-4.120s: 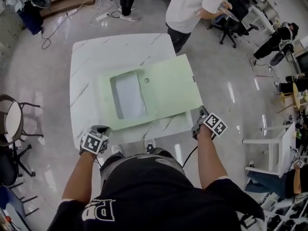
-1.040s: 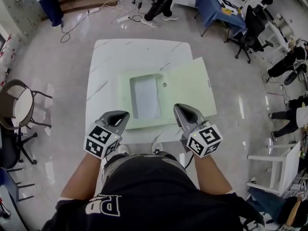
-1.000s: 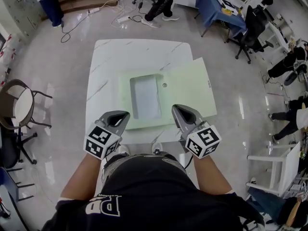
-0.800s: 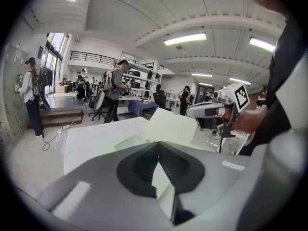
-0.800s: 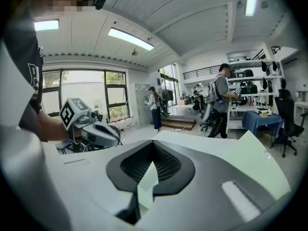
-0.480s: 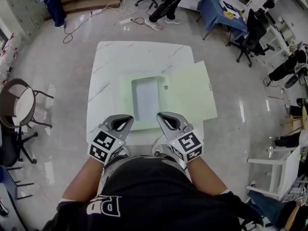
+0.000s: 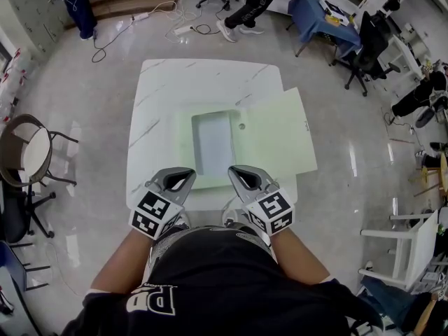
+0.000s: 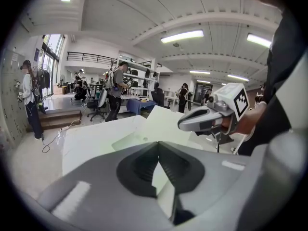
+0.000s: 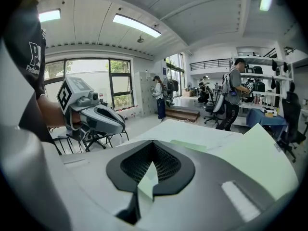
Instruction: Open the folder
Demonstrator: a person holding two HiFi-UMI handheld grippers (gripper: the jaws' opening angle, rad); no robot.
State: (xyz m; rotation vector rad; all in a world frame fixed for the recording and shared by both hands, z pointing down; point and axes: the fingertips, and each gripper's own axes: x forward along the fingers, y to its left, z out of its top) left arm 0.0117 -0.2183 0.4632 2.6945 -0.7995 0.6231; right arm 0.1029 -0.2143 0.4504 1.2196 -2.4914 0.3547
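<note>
Two tongs shut and empty, folder lying open on table.
Left tongs (image 7: 182, 174) and right tongs (image 7: 236, 171) hover side by side over the near table (image 7: 203, 75) edge, jaws together, nothing between them. Just beyond, the pale green folder (image 7: 273, 135) lies spread flat, its right cover overhanging the table's right side. It looks thin, light and bendy, probably slick on marble. Best pinched at a free cover edge, the overhang likely easiest.
</note>
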